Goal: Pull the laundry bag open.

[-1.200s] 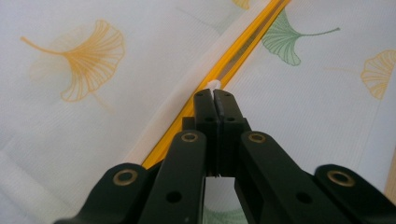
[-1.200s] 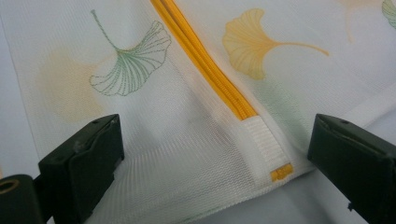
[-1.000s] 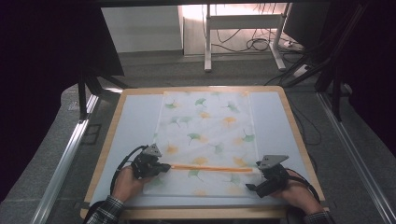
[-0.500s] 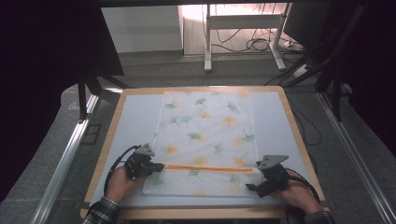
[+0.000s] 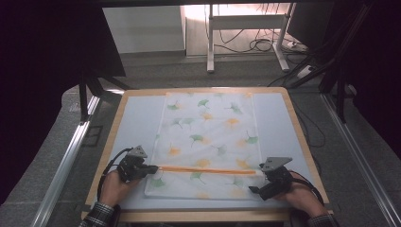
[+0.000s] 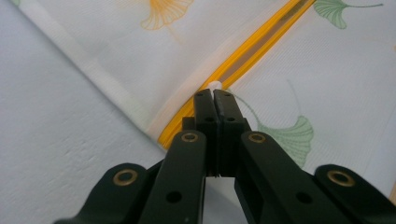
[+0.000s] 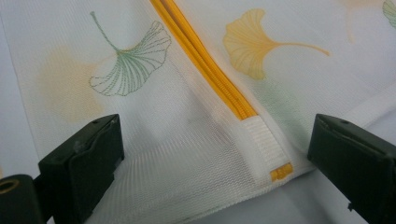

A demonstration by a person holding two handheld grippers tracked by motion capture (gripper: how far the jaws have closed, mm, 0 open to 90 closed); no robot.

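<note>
1. Two grippers are working one mesh laundry bag (image 5: 208,137), which is lying flat on the pale surface (image 5: 137,118) so its orange zipper (image 5: 208,170) is running straight between them.
2. Nearest, the left gripper (image 6: 214,95) is keeping its jaws pressed together on the small white zipper pull (image 6: 214,85) just ahead of their tips, probably to drag the slider along the teeth.
3. Opposite, the right gripper (image 7: 215,154) is holding its jaws wide, straddling the zipper's stitched end tab (image 7: 265,142) without pinching it; likely it is pressing the bag's edge down as an anchor.
4. Beyond both jaws, the rest of the bag is spreading smooth toward the surface's far edge.
</note>
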